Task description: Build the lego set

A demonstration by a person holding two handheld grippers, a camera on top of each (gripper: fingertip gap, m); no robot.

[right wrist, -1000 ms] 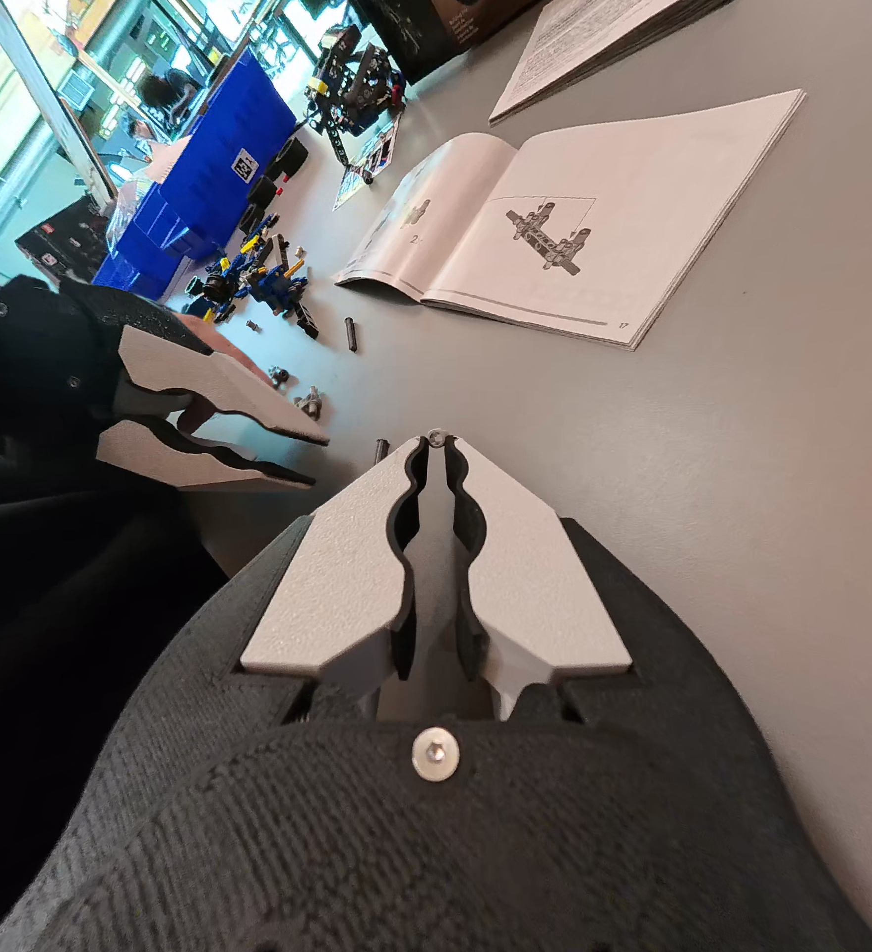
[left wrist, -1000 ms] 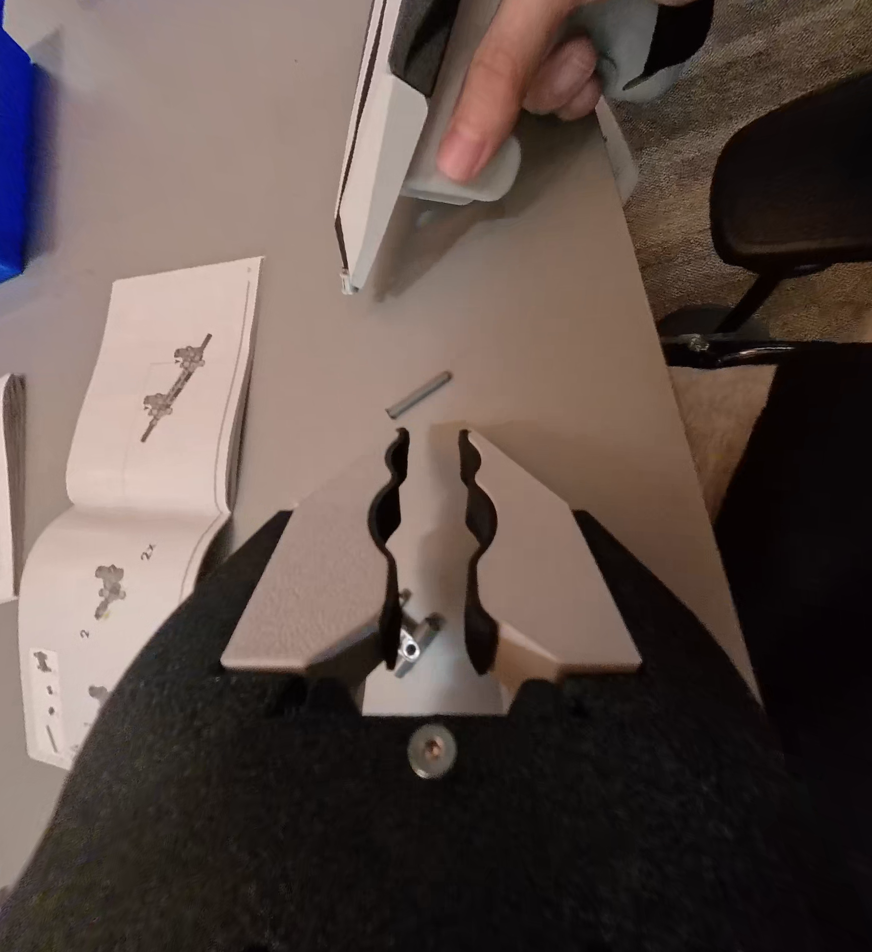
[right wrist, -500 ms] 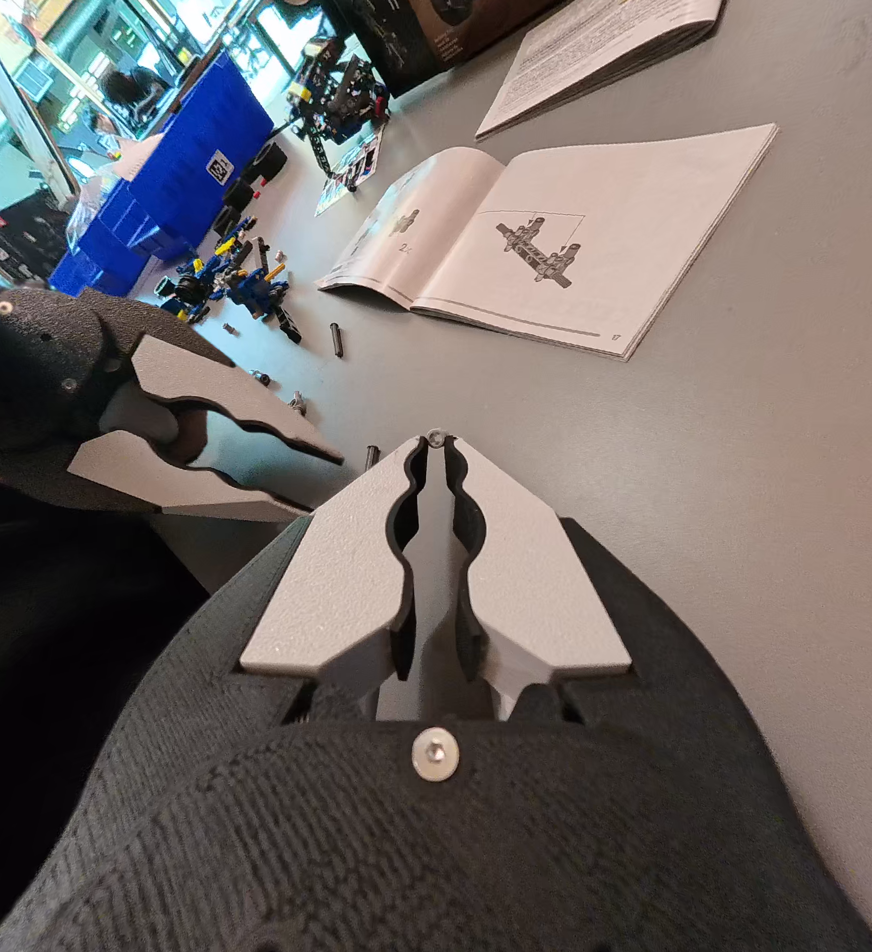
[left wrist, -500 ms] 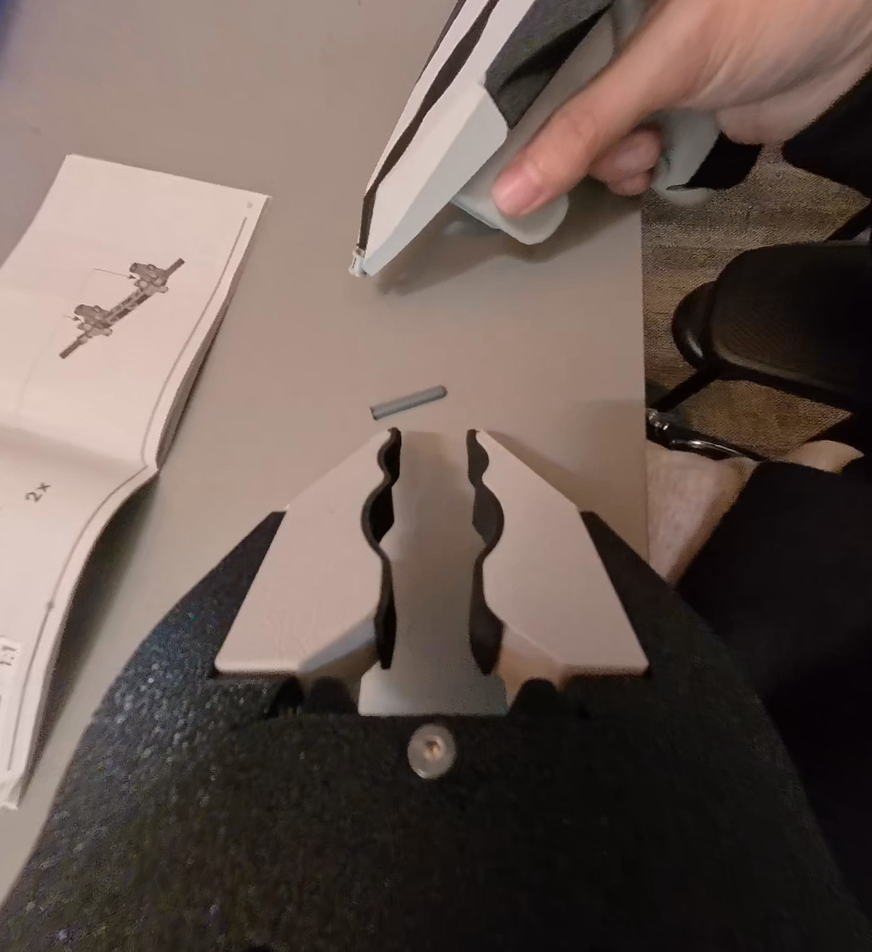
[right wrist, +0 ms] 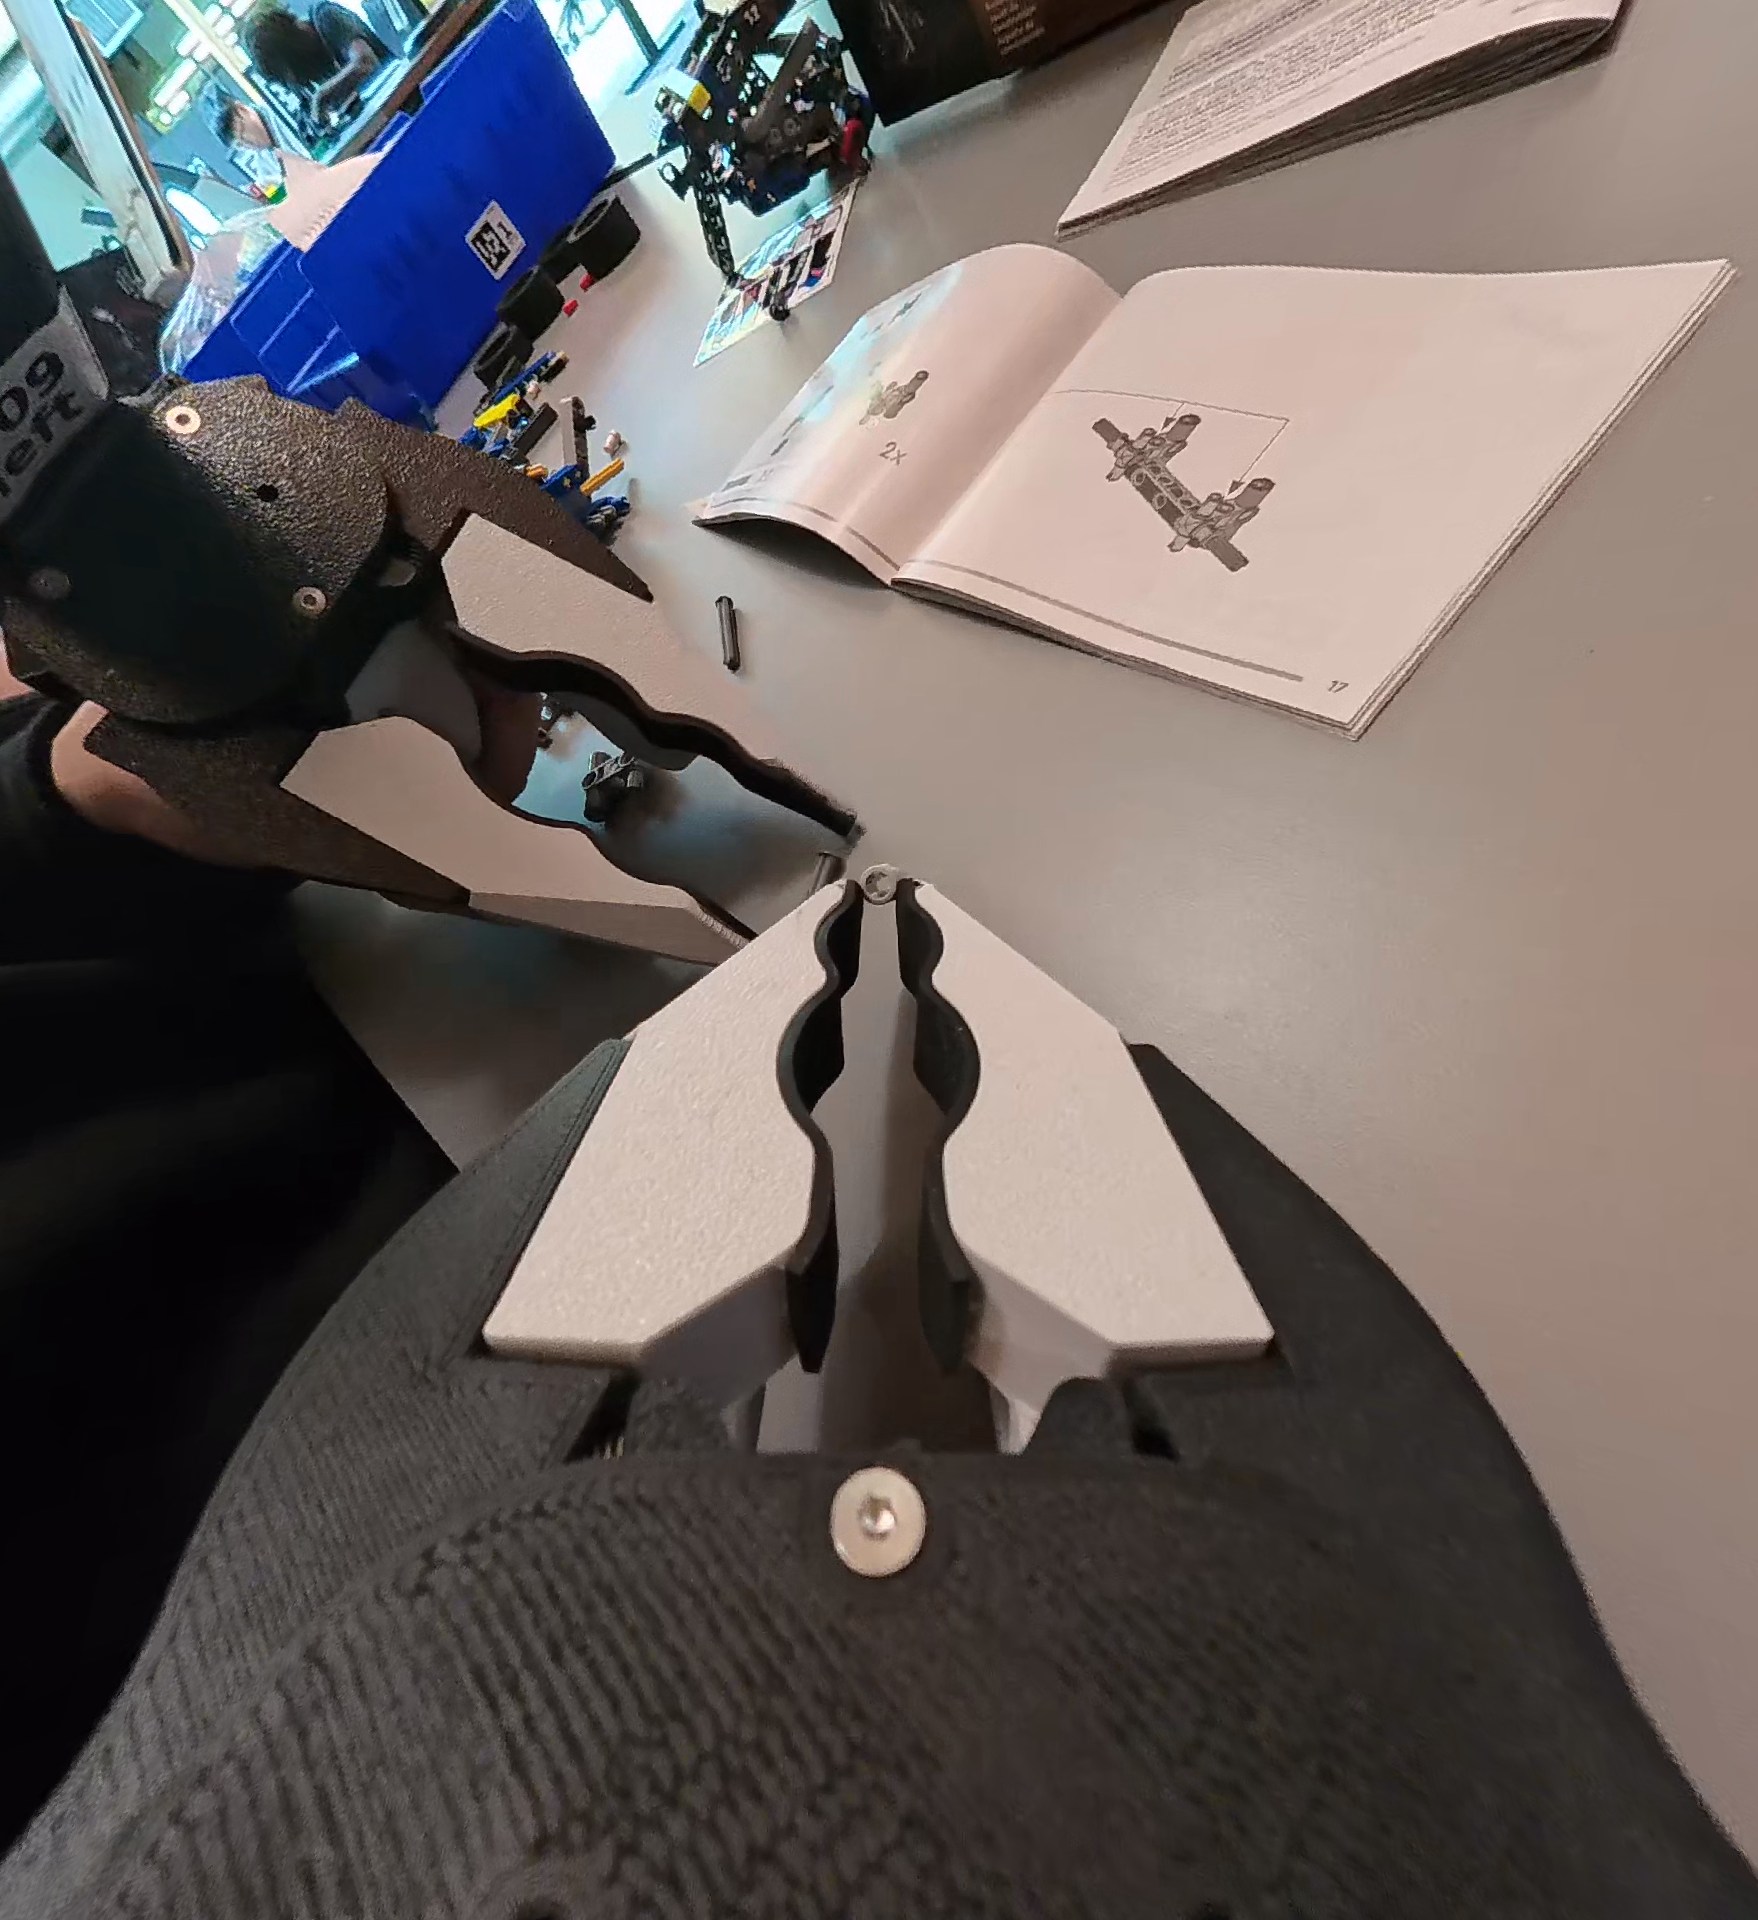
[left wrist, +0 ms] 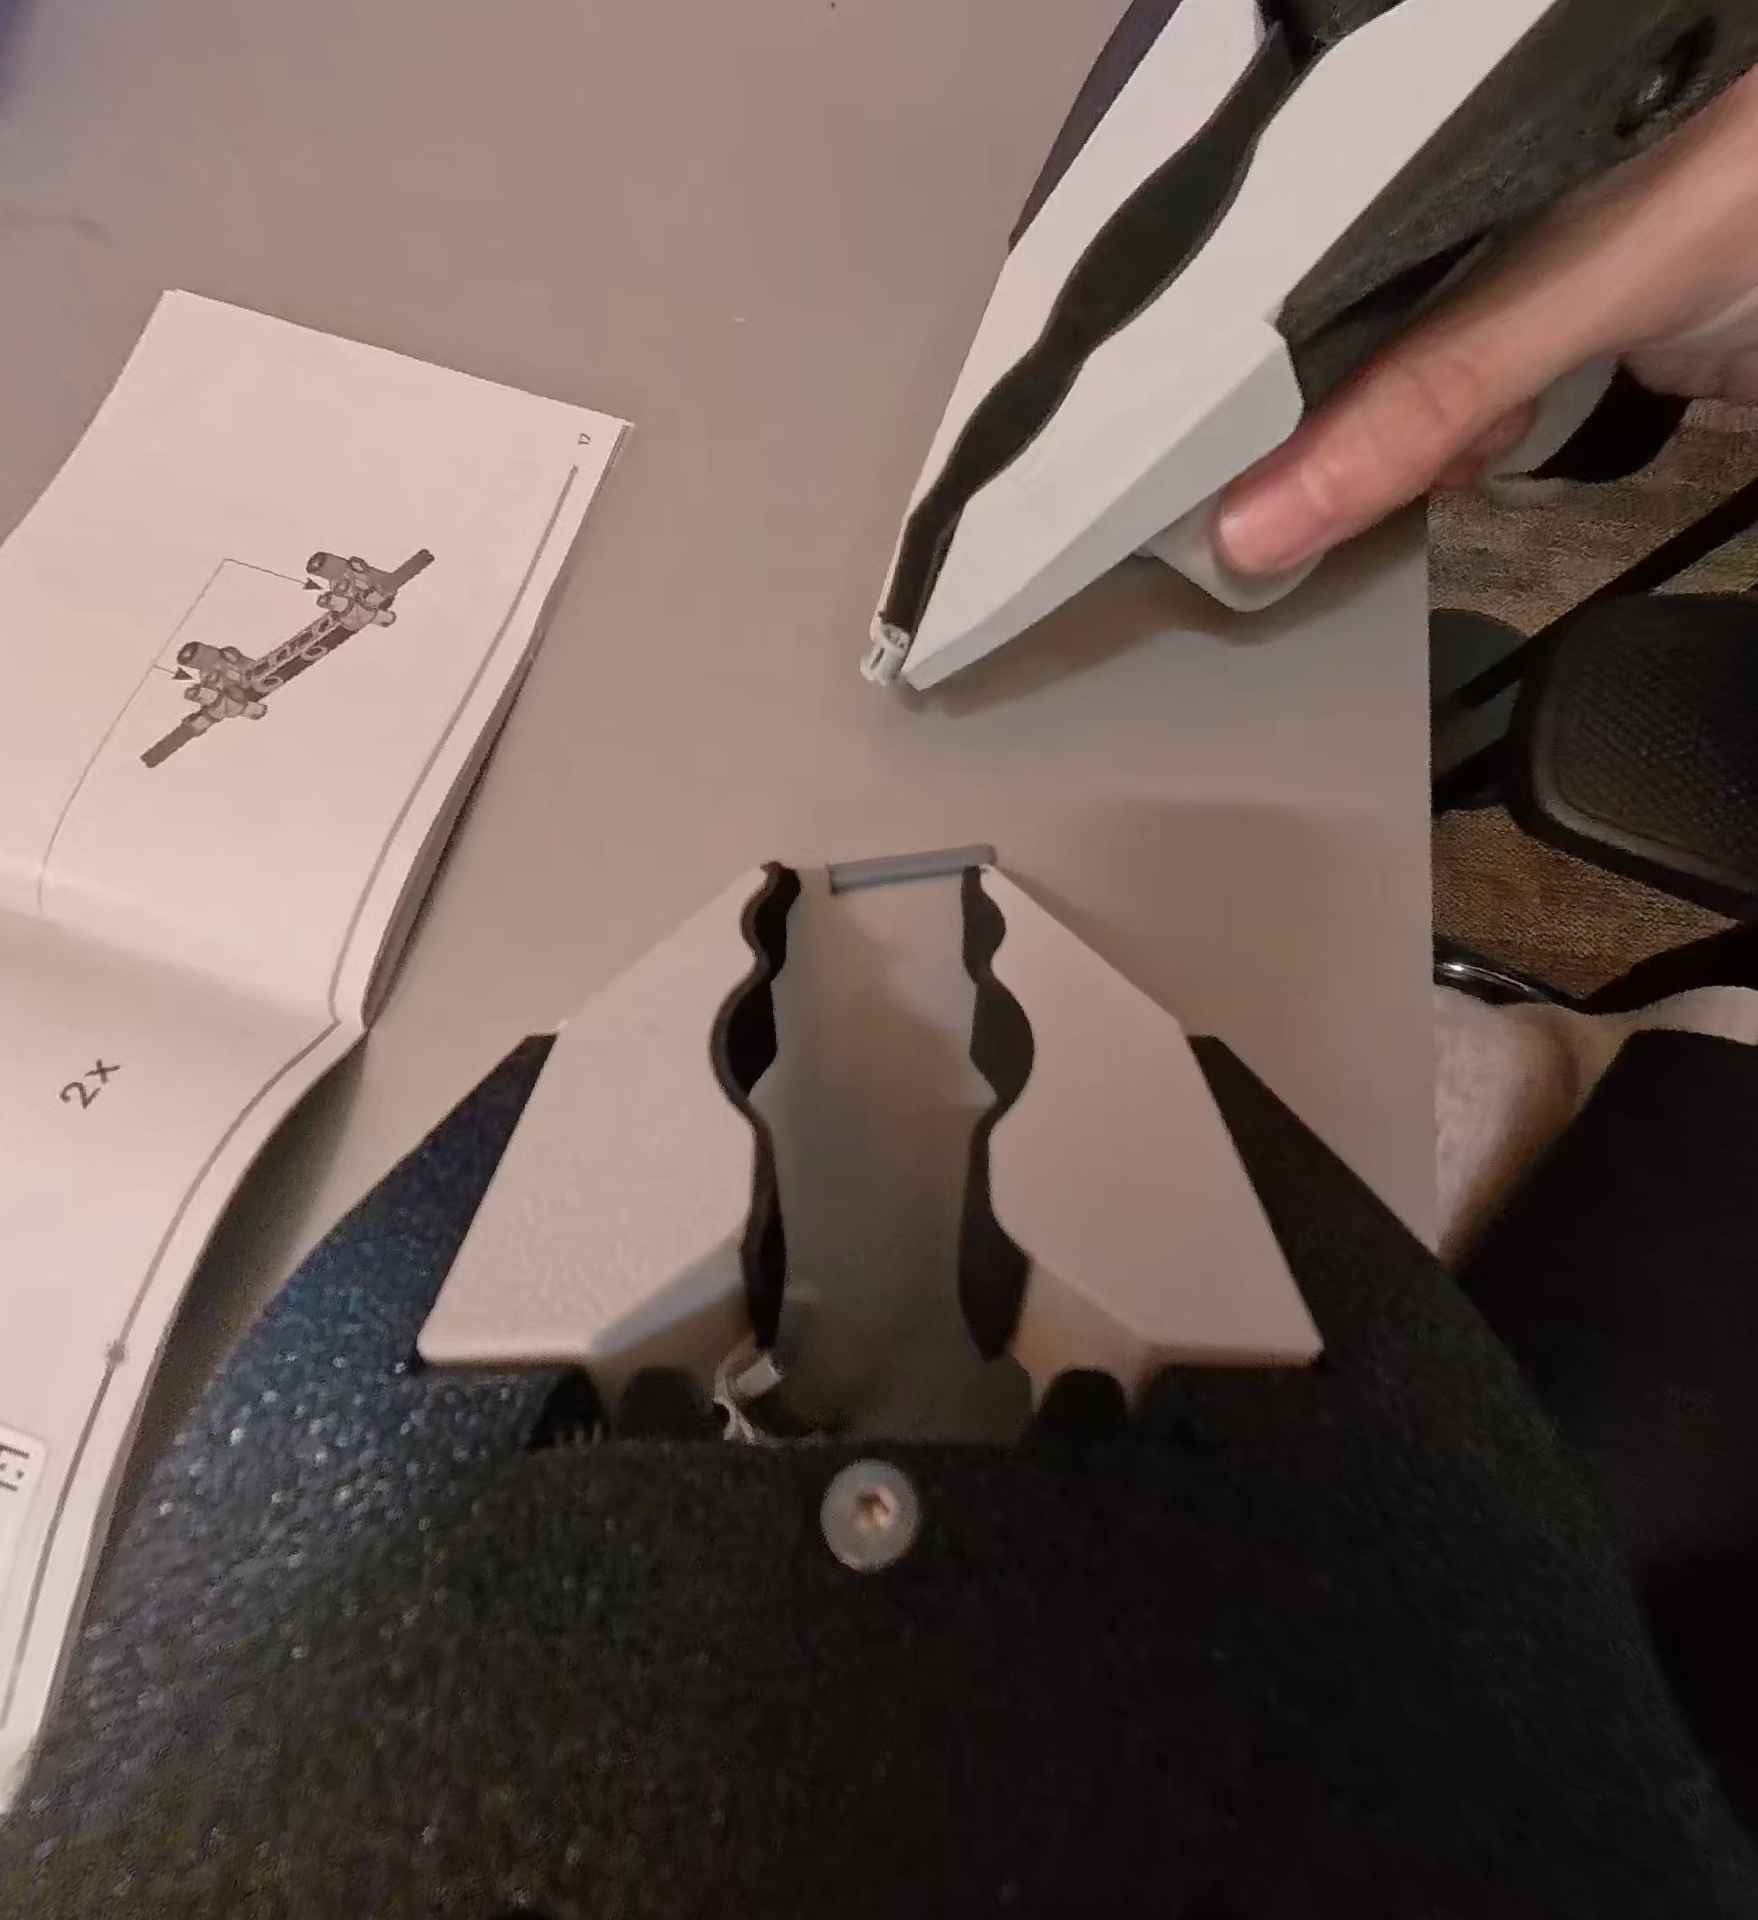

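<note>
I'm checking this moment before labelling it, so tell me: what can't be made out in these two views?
- Left wrist view: whether the grey axle lying across the open left tool's tips touches either finger; the tips overlap its ends.
- Left wrist view: a small pale part deep between the fingers, half hidden by the tool body.
- Right wrist view: the small light-grey piece pinched by the right tool is too small to identify.
- Right wrist view: distant loose pieces are too small.

I seem to be working in an office or lab: a grey table (right wrist: 1477, 935), a black office chair (left wrist: 1685, 748) on carpet (left wrist: 1540, 862) past its edge, blue storage bins (right wrist: 418, 239), and bright glazed rooms beyond.
</note>
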